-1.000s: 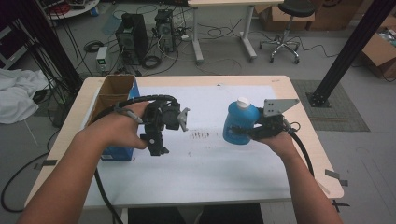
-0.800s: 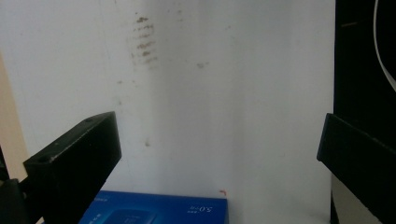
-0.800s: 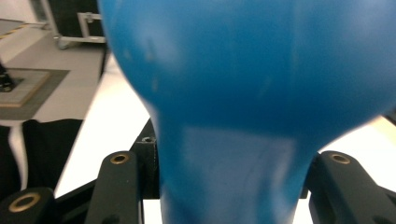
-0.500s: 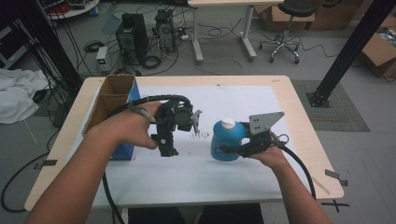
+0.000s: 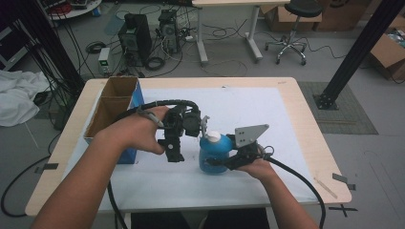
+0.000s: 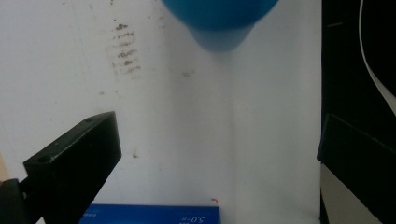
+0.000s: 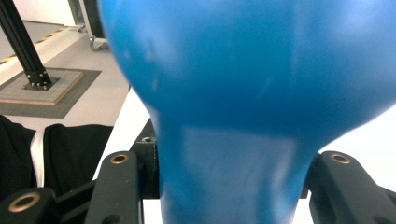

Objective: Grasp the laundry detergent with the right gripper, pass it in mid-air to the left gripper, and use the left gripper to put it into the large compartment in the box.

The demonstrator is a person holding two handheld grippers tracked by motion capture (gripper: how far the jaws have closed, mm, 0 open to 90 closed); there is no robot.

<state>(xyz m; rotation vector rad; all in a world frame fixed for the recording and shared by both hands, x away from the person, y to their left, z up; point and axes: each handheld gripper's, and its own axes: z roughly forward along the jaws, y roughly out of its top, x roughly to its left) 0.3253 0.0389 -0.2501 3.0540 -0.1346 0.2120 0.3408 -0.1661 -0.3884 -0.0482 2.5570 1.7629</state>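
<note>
A blue bottle (image 5: 214, 155) with a white cap (image 5: 213, 137) stands on the white sheet near the table's front middle. My right gripper (image 5: 223, 162) is shut on it from the right. In the right gripper view the bottle's narrow part (image 7: 233, 163) sits between the two black jaws of that gripper (image 7: 233, 186). My left gripper (image 5: 188, 138) hovers just left of the bottle, jaws wide apart and holding nothing. Seen along the left gripper (image 6: 217, 154), the bottle (image 6: 219, 18) lies ahead at the top over bare white sheet.
An open cardboard box (image 5: 114, 107) with a blue side stands at the table's left; its blue edge (image 6: 154, 214) shows below the left jaws. Faint brown marks (image 6: 123, 49) spot the sheet. Cables trail from both grippers. A black post (image 5: 356, 52) rises at far right.
The right gripper has carried the blue bottle leftward and nearer the front edge. The left gripper has drifted right, so bottle and left gripper now sit close together.
</note>
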